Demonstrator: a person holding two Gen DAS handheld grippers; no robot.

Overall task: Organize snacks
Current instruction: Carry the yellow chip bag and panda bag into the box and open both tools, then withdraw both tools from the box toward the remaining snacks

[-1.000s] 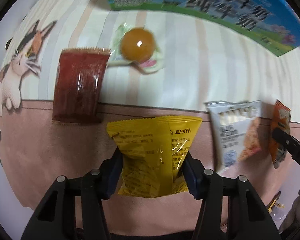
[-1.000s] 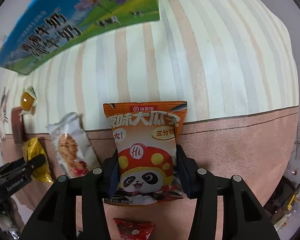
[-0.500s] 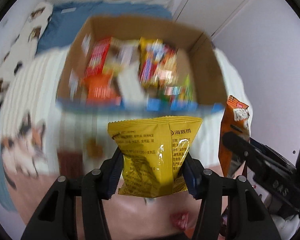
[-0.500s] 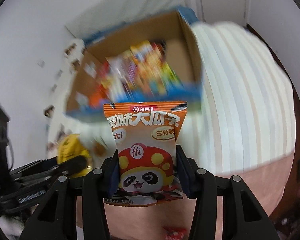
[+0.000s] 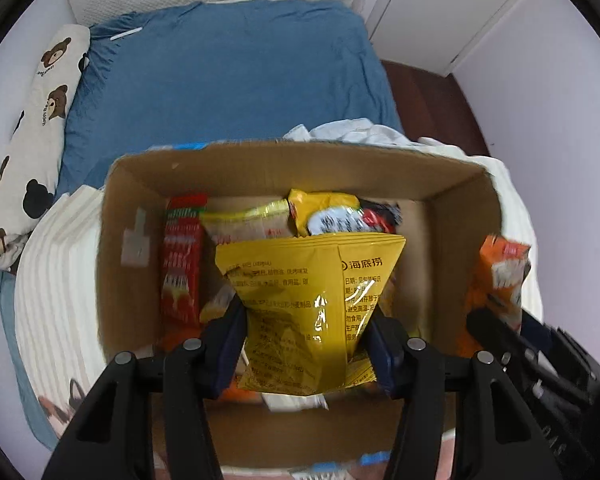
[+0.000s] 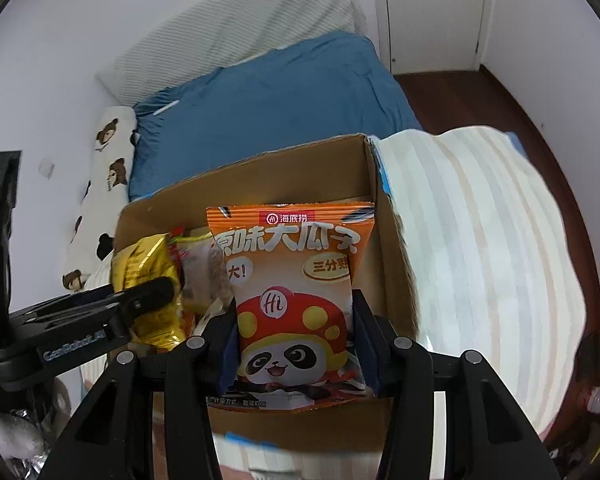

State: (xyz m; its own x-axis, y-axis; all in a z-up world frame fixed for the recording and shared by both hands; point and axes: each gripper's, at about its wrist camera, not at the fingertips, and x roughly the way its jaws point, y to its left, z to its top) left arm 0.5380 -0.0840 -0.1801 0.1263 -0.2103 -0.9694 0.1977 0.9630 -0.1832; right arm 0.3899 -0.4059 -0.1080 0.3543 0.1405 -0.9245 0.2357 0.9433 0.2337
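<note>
My left gripper (image 5: 306, 344) is shut on a yellow snack packet (image 5: 304, 300), held above the open cardboard box (image 5: 112, 248). Several snack packs lie inside the box, among them a red one (image 5: 182, 268). My right gripper (image 6: 296, 348) is shut on an orange packet with a panda picture (image 6: 292, 280), above the right part of the same box (image 6: 376, 264). In the left wrist view that orange packet (image 5: 500, 276) and the right gripper show at the box's right wall. The right wrist view has the yellow packet (image 6: 148, 272) in the left gripper's fingers (image 6: 148, 298) at the left.
The box rests on a striped cream blanket (image 6: 480, 240) on a bed with a blue sheet (image 5: 228, 76). A bear-print pillow (image 5: 32, 132) lies at the left, a white headboard cushion (image 6: 228, 36) at the back. Dark wooden floor (image 6: 500, 100) and white doors are at the right.
Both grippers rose from the blanket, where other snacks lay, and moved forward over the open box, each still gripping its packet. The box's inside has come into view.
</note>
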